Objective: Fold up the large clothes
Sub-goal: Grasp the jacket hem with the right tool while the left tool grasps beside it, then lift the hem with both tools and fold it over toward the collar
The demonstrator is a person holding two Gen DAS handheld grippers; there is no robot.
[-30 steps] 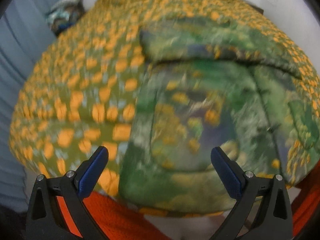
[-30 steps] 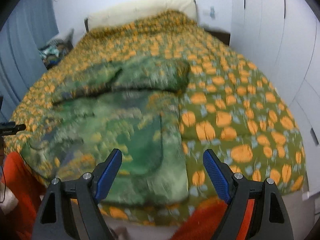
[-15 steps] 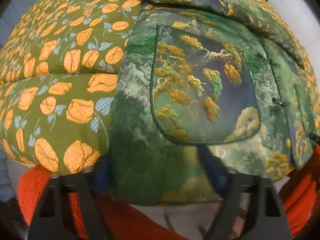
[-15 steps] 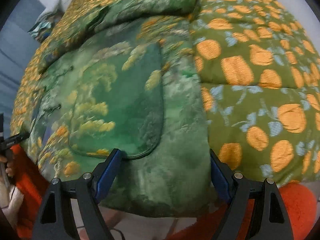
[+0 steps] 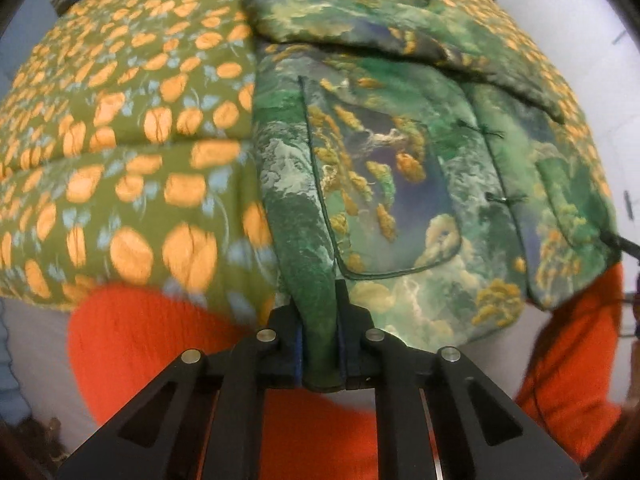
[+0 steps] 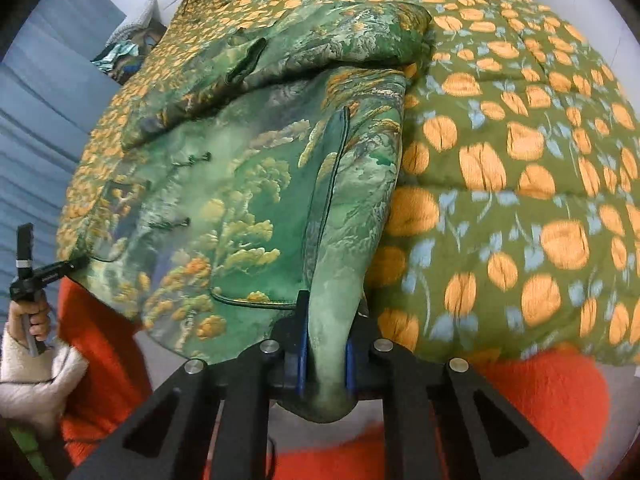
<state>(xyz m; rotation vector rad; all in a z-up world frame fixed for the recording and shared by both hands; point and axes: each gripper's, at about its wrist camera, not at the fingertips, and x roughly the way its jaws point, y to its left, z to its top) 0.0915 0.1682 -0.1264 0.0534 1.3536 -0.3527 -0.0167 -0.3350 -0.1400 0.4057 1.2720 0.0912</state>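
A large green brocade jacket [image 5: 400, 168] with gold tree patterns, patch pockets and knot buttons lies on the bed, sleeves folded across its top. It also shows in the right wrist view [image 6: 240, 200]. My left gripper [image 5: 320, 344] is shut on the jacket's bottom hem at its left corner. My right gripper [image 6: 326, 344] is shut on the bottom hem at its right corner. The left gripper [image 6: 30, 268] shows far left in the right wrist view, held in a hand.
The bed is covered by an olive quilt with orange flowers [image 5: 120, 140], also seen in the right wrist view [image 6: 520, 160]. Orange clothing of the person [image 5: 160, 340] fills the near edge. A blue curtain [image 6: 48, 100] hangs left; a white wall [image 5: 608, 60] stands right.
Both grippers came down to the jacket's bottom hem and closed on it, one at each corner; a second ago both were open above the bed.
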